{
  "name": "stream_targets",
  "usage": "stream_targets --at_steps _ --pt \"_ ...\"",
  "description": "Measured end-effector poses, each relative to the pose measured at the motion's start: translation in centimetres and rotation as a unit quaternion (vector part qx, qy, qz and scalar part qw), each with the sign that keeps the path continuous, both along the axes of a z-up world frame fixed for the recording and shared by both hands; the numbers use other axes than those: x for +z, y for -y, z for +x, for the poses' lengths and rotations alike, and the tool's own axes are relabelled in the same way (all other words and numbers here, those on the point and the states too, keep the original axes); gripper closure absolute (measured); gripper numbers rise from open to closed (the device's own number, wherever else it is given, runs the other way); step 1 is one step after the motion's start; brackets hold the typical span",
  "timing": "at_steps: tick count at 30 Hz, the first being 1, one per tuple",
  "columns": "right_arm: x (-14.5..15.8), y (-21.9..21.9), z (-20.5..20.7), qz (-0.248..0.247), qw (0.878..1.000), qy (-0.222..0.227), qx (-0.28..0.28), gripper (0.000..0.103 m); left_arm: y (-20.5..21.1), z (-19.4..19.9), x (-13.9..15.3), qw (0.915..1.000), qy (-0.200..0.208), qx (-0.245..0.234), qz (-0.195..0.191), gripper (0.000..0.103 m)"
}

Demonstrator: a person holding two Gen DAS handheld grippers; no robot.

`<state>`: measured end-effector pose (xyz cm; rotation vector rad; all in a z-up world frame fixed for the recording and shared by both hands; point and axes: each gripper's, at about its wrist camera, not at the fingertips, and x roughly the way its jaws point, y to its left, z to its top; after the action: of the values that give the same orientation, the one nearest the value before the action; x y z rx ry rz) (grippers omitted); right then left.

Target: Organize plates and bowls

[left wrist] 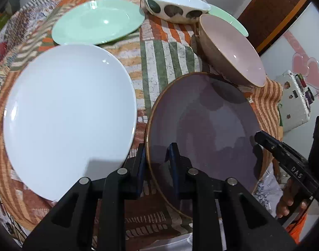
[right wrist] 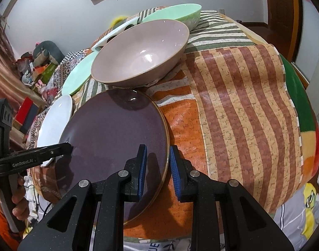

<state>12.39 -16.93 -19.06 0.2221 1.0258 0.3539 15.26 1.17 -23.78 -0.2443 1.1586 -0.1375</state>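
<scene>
Two grippers (left wrist: 157, 163) (right wrist: 158, 167) straddle opposite rims of the purple plate (left wrist: 201, 129), jaws open, not clamped; glazed, heavy, slippery, breakable, so grip the rim

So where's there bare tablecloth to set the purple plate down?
Widest free patch: striped cloth right of the purple plate and pink bowl. Narrower strip between white plate and pink bowl. The spotted bowl and green plate crowd the far side.

White letters "DAS" stand on the black arm of the right gripper (left wrist: 257, 137), seen from the left wrist; "GenRobot.AI" is printed in white on the arm of the left gripper (right wrist: 68, 146); partial letters "UE" show on cloth (right wrist: 154, 246) at the bottom edge.
</scene>
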Motion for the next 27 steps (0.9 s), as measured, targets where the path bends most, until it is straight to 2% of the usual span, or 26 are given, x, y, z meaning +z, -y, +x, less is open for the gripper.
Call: stream_targets --at_steps 4,7,11,13,15,21,23,27 --pt "1.0 0.0 -0.4 -0.010 1.000 0.019 -0.001 0.081 -0.1 -0.8 1.2 0.9998 0.016 -0.003 0.008 0.083" --pt "2.3 0.0 -0.9 -0.015 0.999 0.037 0.002 0.080 -0.5 -1.4 2.3 0.9996 0.027 -0.003 -0.009 0.083" --pt "4.3 -0.5 -1.6 -0.020 0.998 0.063 0.013 0.077 -0.9 -2.5 4.7 0.9978 0.066 -0.003 0.006 0.078" --pt "5.1 -1.0 -1.7 -0.021 0.997 0.074 0.017 0.074 -1.1 -3.2 5.8 0.9965 0.082 -0.009 0.013 0.074" --pt "5.9 -1.4 -2.0 -0.021 0.996 0.087 0.022 0.070 -1.4 -3.8 6.9 0.9951 0.097 -0.010 0.016 0.063" --pt "7.8 -3.6 -2.1 -0.017 0.992 0.120 0.040 0.059 -2.6 -5.8 9.2 0.9880 0.144 -0.001 0.057 0.050" --pt "8.2 -4.4 -2.0 -0.016 0.991 0.127 0.049 0.053 -3.3 -6.2 9.5 0.9868 0.149 0.008 0.062 0.047" --pt "8.8 -6.3 -1.6 -0.013 0.988 0.134 0.071 0.051 -5.6 -6.7 9.6 0.9867 0.147 0.028 0.064 0.045"
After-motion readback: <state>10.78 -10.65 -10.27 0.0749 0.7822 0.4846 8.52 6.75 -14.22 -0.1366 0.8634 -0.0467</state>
